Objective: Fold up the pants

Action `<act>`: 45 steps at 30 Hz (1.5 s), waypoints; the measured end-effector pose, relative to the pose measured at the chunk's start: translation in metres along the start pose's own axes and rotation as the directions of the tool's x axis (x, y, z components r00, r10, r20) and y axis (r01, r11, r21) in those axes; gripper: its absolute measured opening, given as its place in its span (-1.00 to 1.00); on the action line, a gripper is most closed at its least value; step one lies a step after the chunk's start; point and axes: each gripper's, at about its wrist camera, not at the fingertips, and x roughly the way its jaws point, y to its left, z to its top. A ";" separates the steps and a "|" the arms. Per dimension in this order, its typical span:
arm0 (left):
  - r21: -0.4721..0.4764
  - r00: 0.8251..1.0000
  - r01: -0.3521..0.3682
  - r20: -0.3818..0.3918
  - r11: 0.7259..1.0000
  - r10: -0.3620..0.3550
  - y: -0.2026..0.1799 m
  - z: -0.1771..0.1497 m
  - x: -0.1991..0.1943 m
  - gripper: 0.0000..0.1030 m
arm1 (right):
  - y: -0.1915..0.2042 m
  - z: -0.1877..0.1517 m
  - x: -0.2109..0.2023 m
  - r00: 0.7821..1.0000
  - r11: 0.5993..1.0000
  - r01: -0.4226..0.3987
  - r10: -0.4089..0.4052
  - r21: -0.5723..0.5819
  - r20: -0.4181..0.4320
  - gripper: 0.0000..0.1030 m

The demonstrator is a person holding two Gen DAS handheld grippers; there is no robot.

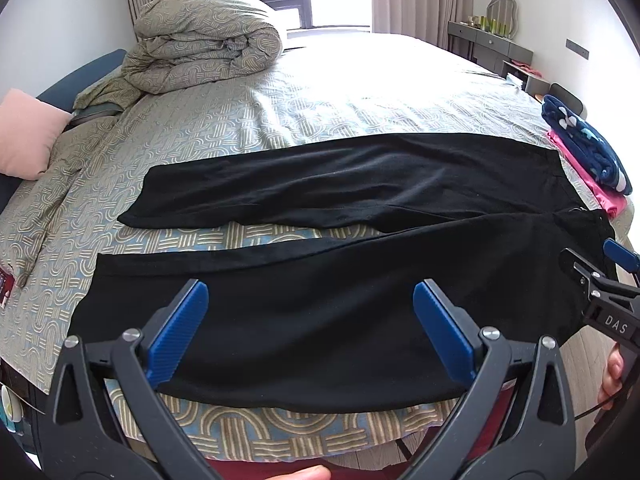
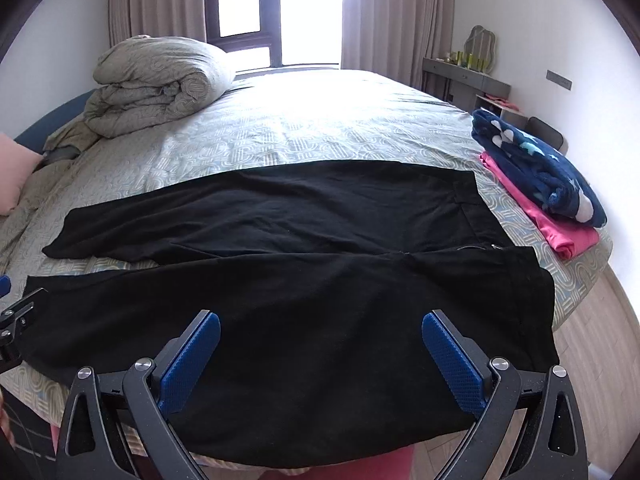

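With the left gripper (image 1: 310,330) and right gripper (image 2: 320,364) both wide open, holding nothing above the near leg of the black pants (image 2: 304,280) spread flat on the patterned bed (image 1: 280,120), no fold appears begun; next, probably grip the near edge; folded clothes (image 2: 540,172) lie rightward.

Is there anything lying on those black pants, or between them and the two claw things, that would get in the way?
Nothing visible does. The black pants lie spread flat, bare on top, directly beneath the open left gripper and right gripper. The folded clothes sit off beyond the waistband.
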 end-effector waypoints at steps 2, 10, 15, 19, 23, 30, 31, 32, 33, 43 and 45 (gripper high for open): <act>-0.003 1.000 0.008 -0.003 1.000 -0.008 0.001 0.000 0.001 0.99 | 0.001 0.001 0.000 1.000 1.000 0.000 0.000 -0.004 0.000 0.99; 0.038 1.000 -0.005 -0.008 0.999 0.005 0.000 -0.003 0.004 0.99 | 0.002 0.002 0.002 1.000 1.000 0.006 -0.006 -0.005 -0.008 0.99; 0.041 1.000 -0.004 -0.014 0.999 0.004 0.000 -0.004 0.004 0.99 | 0.004 0.002 0.003 1.000 1.000 0.005 -0.005 -0.010 -0.014 0.99; 0.042 1.000 -0.012 -0.014 0.999 0.012 0.001 -0.005 0.005 0.99 | 0.006 0.002 0.003 1.000 1.000 0.004 -0.004 -0.013 -0.015 0.99; 0.041 1.000 -0.017 -0.019 0.999 0.017 0.002 -0.005 0.006 0.99 | 0.006 0.002 0.004 1.000 1.000 0.005 -0.005 -0.013 -0.016 0.99; 0.048 0.999 -0.033 -0.011 0.998 0.034 0.001 -0.005 0.004 0.99 | 0.008 0.001 0.006 1.000 1.000 -0.001 0.001 -0.015 -0.022 0.99; 0.049 0.999 -0.035 -0.011 0.998 0.035 0.001 -0.006 0.004 0.99 | 0.008 0.002 0.006 1.000 1.000 -0.002 0.002 -0.015 -0.021 0.99; 0.050 0.999 -0.035 -0.012 0.998 0.036 0.000 -0.006 0.004 0.99 | 0.008 0.002 0.005 1.000 1.000 -0.004 0.003 -0.015 -0.020 0.99; 0.050 0.999 -0.036 -0.013 0.998 0.036 0.000 -0.006 0.005 0.99 | 0.008 0.001 0.005 1.000 1.000 -0.005 0.005 -0.016 -0.017 0.99; 0.049 0.999 -0.044 -0.018 0.998 0.045 0.000 -0.006 0.006 0.99 | 0.008 0.000 0.006 1.000 1.000 -0.007 0.007 -0.014 -0.021 0.99; 0.049 0.999 -0.047 -0.019 0.998 0.048 0.000 -0.006 0.007 0.99 | 0.008 0.000 0.006 1.000 1.000 -0.009 0.008 -0.014 -0.020 0.99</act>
